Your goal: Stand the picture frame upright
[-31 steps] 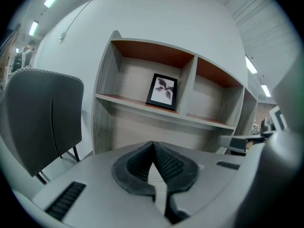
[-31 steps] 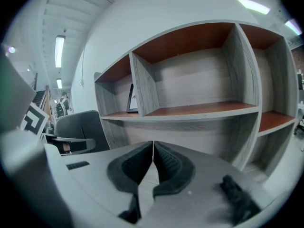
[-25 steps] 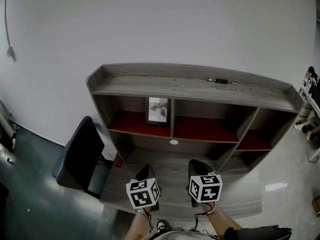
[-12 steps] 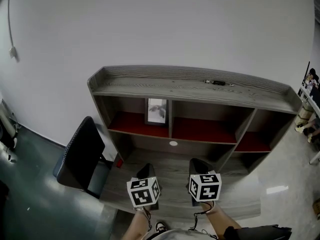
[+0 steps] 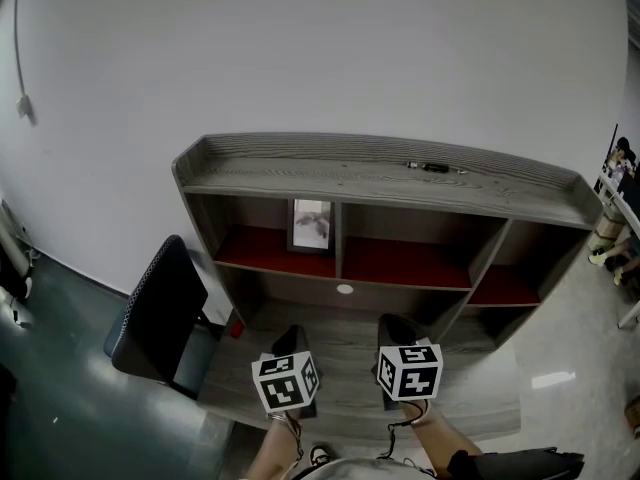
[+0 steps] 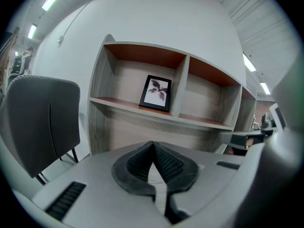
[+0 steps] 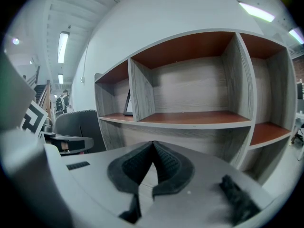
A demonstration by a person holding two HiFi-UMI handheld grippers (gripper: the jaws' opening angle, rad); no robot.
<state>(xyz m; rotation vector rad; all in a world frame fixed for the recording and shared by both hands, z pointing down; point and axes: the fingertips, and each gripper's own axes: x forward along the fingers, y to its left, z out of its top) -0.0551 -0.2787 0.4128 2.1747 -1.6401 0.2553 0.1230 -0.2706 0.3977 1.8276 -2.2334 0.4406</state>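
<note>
A black picture frame with a dark plant print stands upright in the left shelf compartment, leaning on the back panel. It is plain in the left gripper view and only its edge shows in the right gripper view. My left gripper is low over the desk, well short of the shelf, jaws closed tip to tip with nothing between them. My right gripper is beside it, also shut and empty.
The grey wooden desk carries a shelf unit with red-brown boards and a small dark object on top. A black office chair stands at the desk's left. A white wall is behind. A person stands at the far right.
</note>
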